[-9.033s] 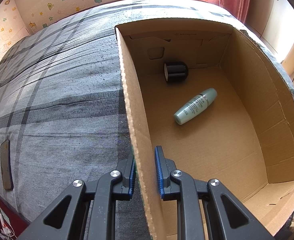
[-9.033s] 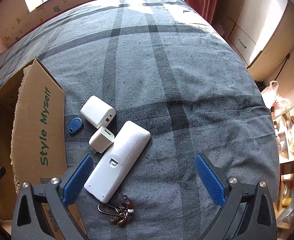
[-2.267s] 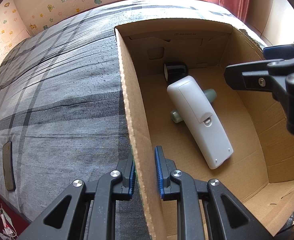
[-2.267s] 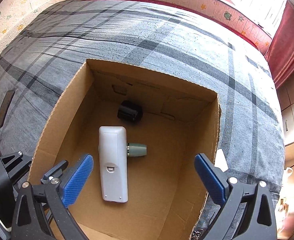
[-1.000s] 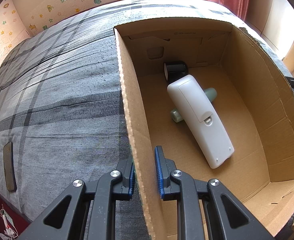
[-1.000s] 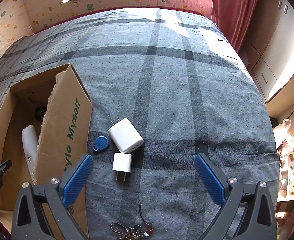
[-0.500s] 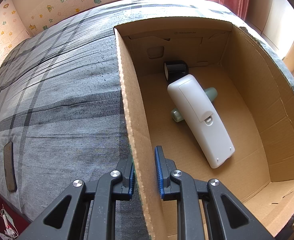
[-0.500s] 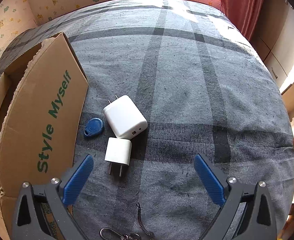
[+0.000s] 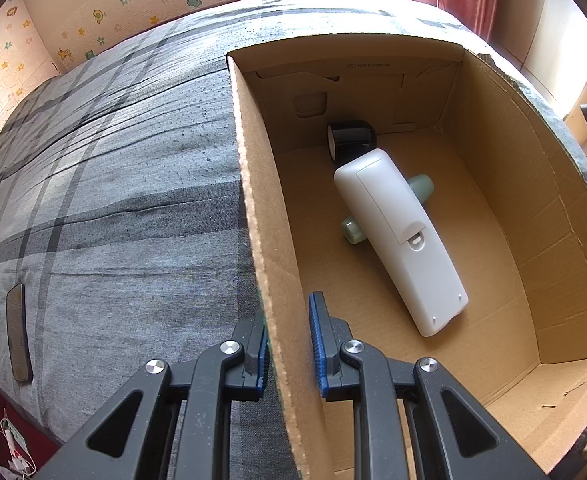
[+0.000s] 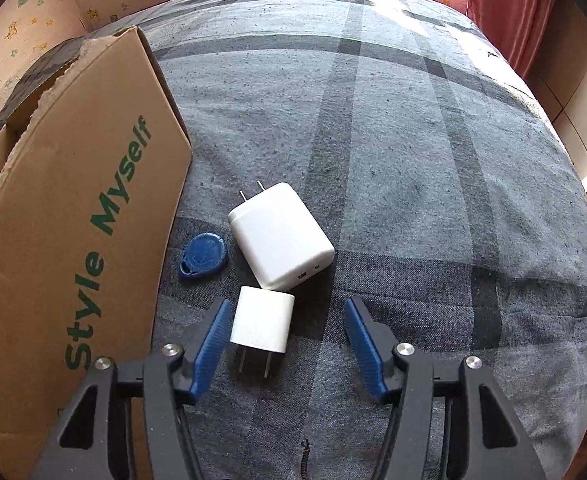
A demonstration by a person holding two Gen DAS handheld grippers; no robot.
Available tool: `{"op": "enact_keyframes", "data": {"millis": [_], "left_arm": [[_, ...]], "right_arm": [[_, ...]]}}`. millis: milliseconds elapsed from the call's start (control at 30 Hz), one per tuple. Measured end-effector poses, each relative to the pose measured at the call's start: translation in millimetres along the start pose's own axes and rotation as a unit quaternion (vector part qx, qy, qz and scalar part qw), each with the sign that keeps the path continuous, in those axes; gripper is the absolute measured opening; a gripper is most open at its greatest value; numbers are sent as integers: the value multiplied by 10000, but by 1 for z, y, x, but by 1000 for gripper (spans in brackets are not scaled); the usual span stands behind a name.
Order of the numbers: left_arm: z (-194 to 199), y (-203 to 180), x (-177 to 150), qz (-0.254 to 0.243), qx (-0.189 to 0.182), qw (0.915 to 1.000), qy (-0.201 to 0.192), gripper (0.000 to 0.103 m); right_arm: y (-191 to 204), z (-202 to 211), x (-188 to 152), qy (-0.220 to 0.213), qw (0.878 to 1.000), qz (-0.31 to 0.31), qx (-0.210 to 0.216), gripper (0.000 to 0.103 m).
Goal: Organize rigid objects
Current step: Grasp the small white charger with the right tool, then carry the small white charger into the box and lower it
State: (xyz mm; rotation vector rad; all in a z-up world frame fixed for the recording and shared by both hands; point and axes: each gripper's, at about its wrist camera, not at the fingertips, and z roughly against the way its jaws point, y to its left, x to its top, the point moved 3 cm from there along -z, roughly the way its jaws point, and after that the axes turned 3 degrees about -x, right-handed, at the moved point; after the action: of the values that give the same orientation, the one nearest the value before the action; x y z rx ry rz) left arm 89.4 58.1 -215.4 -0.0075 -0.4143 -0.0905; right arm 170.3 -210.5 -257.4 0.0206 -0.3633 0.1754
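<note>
My left gripper point(image 9: 289, 338) is shut on the left wall of the cardboard box point(image 9: 261, 216). Inside the box lie a white remote point(image 9: 401, 236), face down across a pale green bottle point(image 9: 421, 186), and a black cylinder point(image 9: 351, 142). My right gripper point(image 10: 285, 344) is open, low over the bed, its fingers either side of a small white charger point(image 10: 262, 320) that lies with its prongs toward me. A larger white charger point(image 10: 279, 236) and a blue key fob point(image 10: 204, 255) lie just beyond it. The box's outer wall point(image 10: 73, 240) stands to the left.
Everything rests on a grey plaid bed point(image 10: 413, 160). A dark flat object point(image 9: 18, 332) lies near the bed's left edge. A thin cord end point(image 10: 303, 458) shows at the bottom of the right wrist view. Cabinets and a red curtain point(image 10: 509, 8) stand at the right.
My right gripper has left the box after letting go of the remote there, moved down over the small charger and narrowed its opening around it. My left gripper has not moved.
</note>
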Motion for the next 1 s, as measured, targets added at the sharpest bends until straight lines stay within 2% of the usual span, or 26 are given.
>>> {"op": "enact_keyframes", "data": {"millis": [67, 133, 500, 1000], "left_arm": [[0, 0, 0, 12, -10, 10000, 0, 19], [0, 0, 0, 16, -7, 10000, -1, 19], [0, 1, -1, 21, -12, 10000, 2, 19], [0, -1, 0, -13, 27, 10000, -3, 19]], "right_arm": [[2, -3, -1, 67, 9999, -10, 132, 39], [4, -3, -2, 79, 9998, -32, 205, 28], [5, 7, -9, 155, 9996, -205, 65, 28], [7, 51, 1, 64, 9996, -282, -46, 28]]}}
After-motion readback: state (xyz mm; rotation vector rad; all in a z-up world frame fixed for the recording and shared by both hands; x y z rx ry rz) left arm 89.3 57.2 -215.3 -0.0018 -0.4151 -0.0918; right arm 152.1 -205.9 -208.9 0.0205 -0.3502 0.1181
